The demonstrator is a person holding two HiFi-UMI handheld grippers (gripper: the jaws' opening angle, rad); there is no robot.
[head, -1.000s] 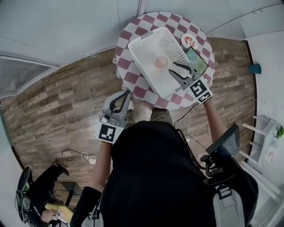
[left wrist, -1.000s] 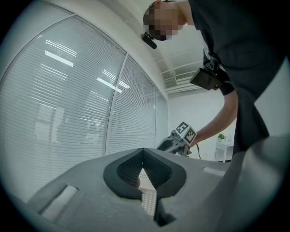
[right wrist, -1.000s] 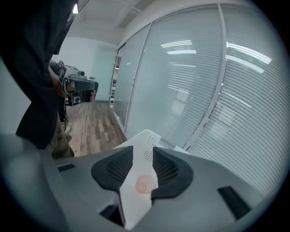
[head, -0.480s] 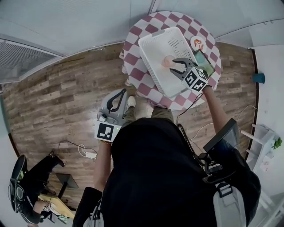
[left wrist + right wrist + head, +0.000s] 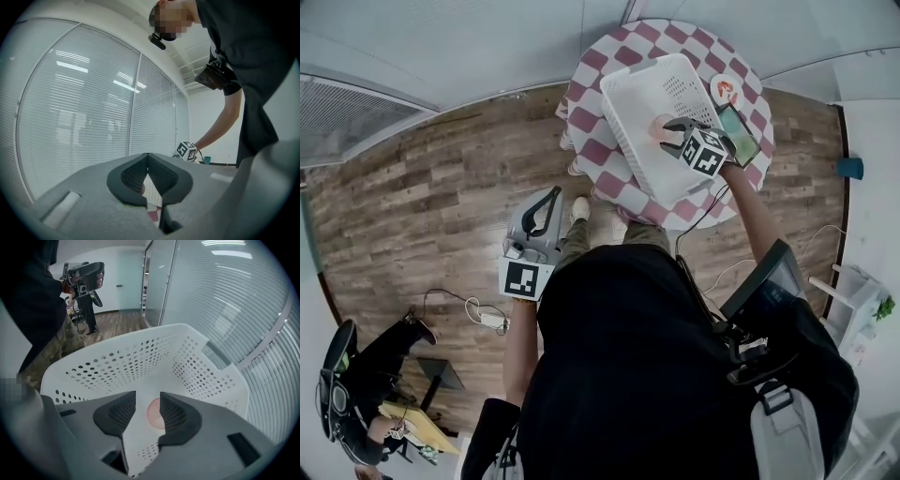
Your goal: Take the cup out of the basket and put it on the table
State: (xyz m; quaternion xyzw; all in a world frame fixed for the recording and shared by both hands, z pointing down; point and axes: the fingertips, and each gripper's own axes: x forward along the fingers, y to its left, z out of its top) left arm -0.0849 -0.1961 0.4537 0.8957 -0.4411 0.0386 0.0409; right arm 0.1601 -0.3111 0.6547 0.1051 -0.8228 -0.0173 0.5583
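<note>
A pink cup [image 5: 662, 127] lies on the floor of the white perforated basket [image 5: 635, 92], which stands on the round red-and-white checked table [image 5: 591, 117]. My right gripper [image 5: 672, 137] points steeply down into the basket, right over the cup. In the right gripper view the cup [image 5: 153, 414] shows in the gap between the pads, partly hidden by the right pad. The right gripper [image 5: 147, 405] is open; its jaws have just been opening and nothing presses on them. My left gripper [image 5: 553, 194] hangs over the wooden floor beside the table, its tips together [image 5: 148, 157], holding nothing.
A small plate with orange food [image 5: 726, 91] and a flat green object [image 5: 741, 137] sit on the table to the right of the basket. A teal cup [image 5: 849, 169] stands on the floor at the right. White window blinds [image 5: 93, 122] fill the left gripper view.
The right gripper has dropped into the basket and tipped downward over the cup, its jaws a little wider. The left gripper has shifted slightly, staying shut.
</note>
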